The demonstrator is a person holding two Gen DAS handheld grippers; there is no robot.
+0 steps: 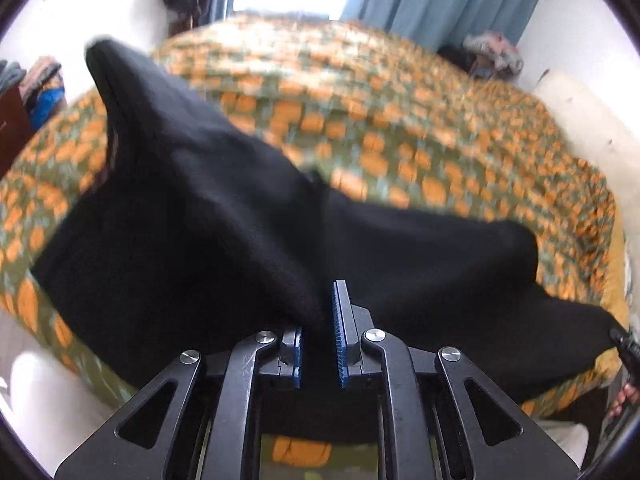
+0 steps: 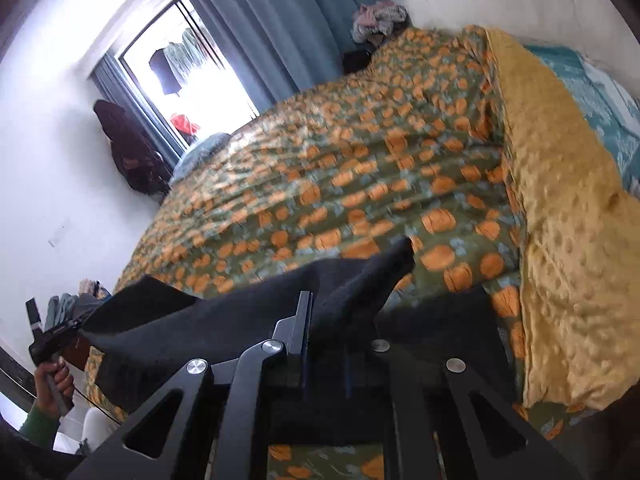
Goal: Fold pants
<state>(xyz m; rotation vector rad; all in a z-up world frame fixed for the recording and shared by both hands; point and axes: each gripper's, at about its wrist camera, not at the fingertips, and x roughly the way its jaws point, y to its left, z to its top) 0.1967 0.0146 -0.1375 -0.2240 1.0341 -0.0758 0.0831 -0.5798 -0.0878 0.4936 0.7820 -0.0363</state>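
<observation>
Black pants (image 1: 208,216) hang lifted over the bed, spread between both grippers. My left gripper (image 1: 320,316) is shut on a bunched edge of the pants, its blue pads pinching the cloth. In the right wrist view, the pants (image 2: 224,328) stretch to the left, and my right gripper (image 2: 326,320) is shut on another edge, a corner of cloth sticking up past its fingers. The left gripper (image 2: 52,340) shows at the far left of the right wrist view, held in a hand. The right gripper (image 1: 624,344) shows at the right edge of the left wrist view.
The bed has a green bedspread with orange pumpkins (image 2: 340,168), and a yellow blanket (image 2: 560,220) lies along its right side. Blue curtains (image 2: 280,20) and a bright window are behind. Clothes piles (image 2: 378,20) sit by the far wall.
</observation>
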